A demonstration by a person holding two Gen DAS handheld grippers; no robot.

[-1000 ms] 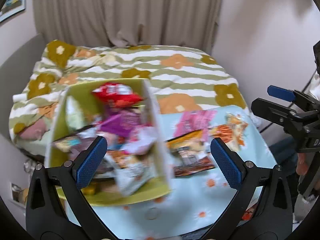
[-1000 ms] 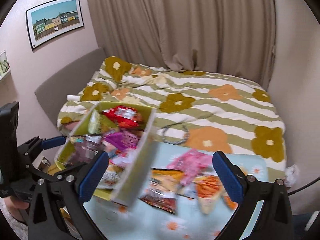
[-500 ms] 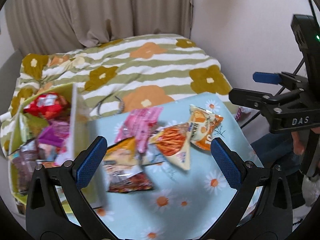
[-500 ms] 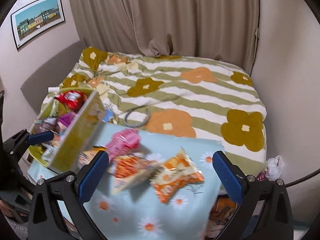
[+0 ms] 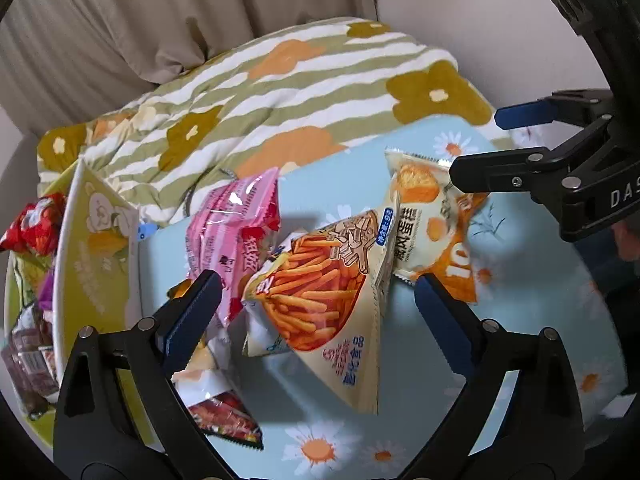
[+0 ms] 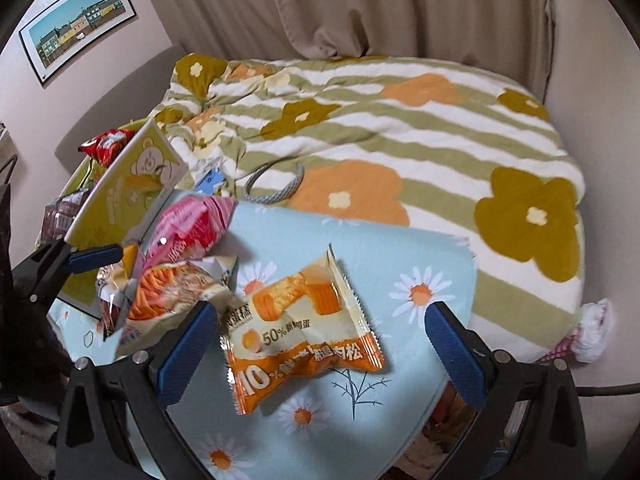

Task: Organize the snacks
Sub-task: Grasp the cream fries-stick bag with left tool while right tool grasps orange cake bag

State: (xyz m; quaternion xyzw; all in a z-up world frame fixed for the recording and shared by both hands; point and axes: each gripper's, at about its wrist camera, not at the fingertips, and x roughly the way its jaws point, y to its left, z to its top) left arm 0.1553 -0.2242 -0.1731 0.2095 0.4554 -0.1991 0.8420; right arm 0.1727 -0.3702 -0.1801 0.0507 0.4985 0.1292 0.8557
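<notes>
1. Your left gripper [image 5: 316,304] is spread wide and empty, hovering over the fries bag [image 5: 324,300] at frame centre.
2. Your right gripper [image 6: 320,344] is likewise released — the orange cake packet [image 6: 300,340] lies between its fingers on the daisy cloth [image 6: 400,248].
3. The yellow box [image 5: 96,256] sits at left, holding snacks.

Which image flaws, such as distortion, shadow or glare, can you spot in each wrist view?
Left wrist view: fisheye bends the bedspread into an arc; the fries packet casts a dark shadow on the daisy cloth. Right wrist view: black vignette corners, curved picture frame, glare on the pink packet.
</notes>
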